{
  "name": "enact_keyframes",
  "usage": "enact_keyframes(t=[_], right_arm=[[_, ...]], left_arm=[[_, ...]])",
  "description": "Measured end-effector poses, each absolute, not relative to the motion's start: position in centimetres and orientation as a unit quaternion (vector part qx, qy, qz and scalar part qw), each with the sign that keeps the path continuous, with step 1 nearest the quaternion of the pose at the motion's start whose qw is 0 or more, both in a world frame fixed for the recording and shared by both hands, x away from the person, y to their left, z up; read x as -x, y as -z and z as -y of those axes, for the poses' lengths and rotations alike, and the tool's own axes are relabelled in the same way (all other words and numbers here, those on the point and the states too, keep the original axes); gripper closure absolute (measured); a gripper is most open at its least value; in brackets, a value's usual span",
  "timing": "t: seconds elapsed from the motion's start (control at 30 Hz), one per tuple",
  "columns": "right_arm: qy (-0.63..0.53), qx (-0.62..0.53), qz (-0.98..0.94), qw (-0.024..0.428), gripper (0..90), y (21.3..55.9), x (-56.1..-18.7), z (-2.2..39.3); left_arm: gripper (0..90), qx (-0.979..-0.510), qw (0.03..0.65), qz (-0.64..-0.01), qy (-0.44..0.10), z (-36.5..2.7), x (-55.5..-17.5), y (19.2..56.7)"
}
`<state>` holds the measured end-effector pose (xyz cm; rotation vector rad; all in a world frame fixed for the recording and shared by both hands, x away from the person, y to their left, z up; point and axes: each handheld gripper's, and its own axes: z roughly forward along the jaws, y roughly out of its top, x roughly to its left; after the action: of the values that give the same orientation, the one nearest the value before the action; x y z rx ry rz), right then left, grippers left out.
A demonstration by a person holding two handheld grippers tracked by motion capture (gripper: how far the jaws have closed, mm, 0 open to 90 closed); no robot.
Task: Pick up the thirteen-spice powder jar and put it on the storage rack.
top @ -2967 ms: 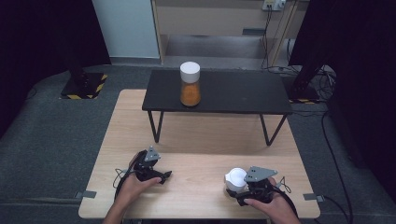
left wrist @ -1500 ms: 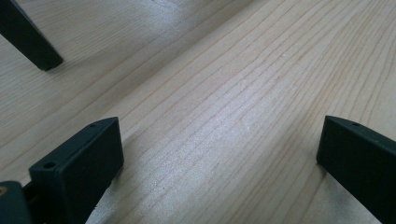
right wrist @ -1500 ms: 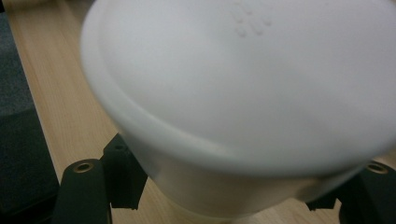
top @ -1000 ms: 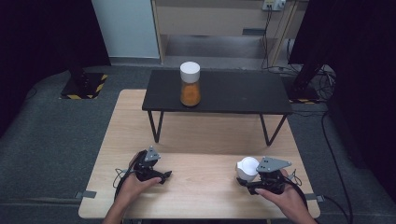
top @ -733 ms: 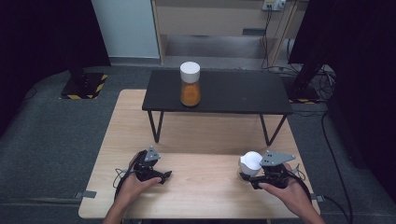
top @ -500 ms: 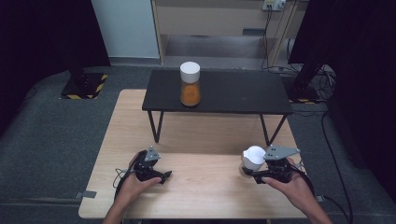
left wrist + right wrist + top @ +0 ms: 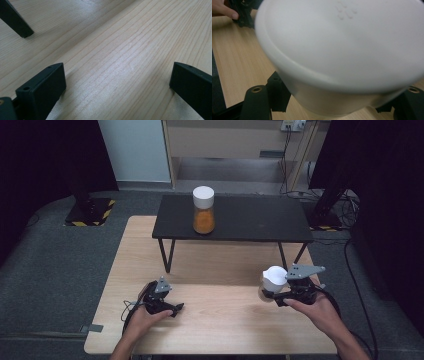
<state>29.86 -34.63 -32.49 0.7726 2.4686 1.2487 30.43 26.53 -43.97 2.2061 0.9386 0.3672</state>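
— What is seen of the left gripper [image 7: 176,308]?
— A black body is seen, topped by a grey three-cornered plate, with a black cable looped at its near left side. In the left gripper view, two flat black jaw blocks are shown, each marked by a small round hole.

— And the right gripper [image 7: 270,294]?
— The same black body and a grey three-cornered plate dotted with small holes are seen. Brass-coloured inserts are set in its black jaw arms. A black cable trails off near the right. Both forearms are bare; no sleeves are seen.

No text, label, brand, number or sign can be read anywhere in these views.
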Motion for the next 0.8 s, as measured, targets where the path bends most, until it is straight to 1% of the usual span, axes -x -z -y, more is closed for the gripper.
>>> enact_keyframes(t=[0.23,0.8], right_arm=[[-0.431,-0.263,-0.853,0.134,31.6,31.3,-30.6,34.5],[-0.427,-0.254,-0.857,0.136,31.6,26.8,-32.5,35.0]], left_arm=[[0.0,-0.852,0.350,-0.362,-0.142,-26.5,-30.4,44.0],[0.0,-0.852,0.350,-0.362,-0.142,-26.5,-30.4,44.0]])
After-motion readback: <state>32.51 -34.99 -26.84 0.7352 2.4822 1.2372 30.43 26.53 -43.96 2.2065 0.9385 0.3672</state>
